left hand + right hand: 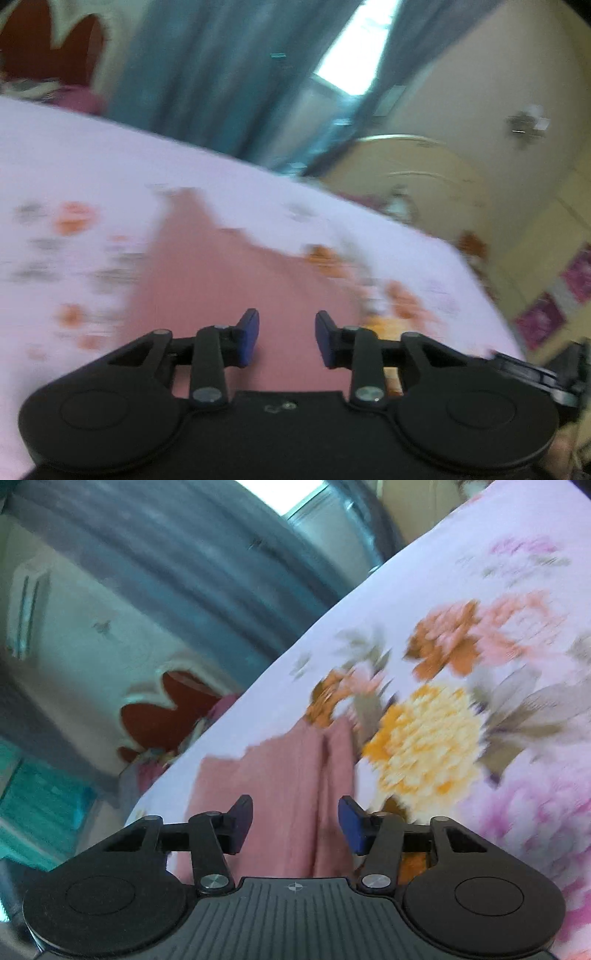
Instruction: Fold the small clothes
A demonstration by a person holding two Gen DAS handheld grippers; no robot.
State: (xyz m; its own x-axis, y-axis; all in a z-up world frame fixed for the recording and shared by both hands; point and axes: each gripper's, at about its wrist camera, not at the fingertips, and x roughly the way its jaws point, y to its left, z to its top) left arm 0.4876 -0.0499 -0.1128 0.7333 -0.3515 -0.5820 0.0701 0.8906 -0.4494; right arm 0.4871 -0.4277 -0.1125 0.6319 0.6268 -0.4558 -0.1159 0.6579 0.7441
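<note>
Clearly both views are blurred. Low in the left wrist frame, the left gripper (287,338) stands with its blue pads apart and nothing between them, above a pink garment (229,280) spread at centre on the floral bedsheet (74,166). In the right wrist frame, the right gripper (295,825) is likewise wide and holds nothing, over the same pink garment (280,782) at lower centre; teal curtains (166,554) fill the upper left.

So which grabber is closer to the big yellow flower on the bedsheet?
Right. The right gripper hangs open over the dusty-pink ribbed cloth, with the big yellow flower just beside its finger. The left gripper is open over the same cloth, the flower barely visible.
</note>
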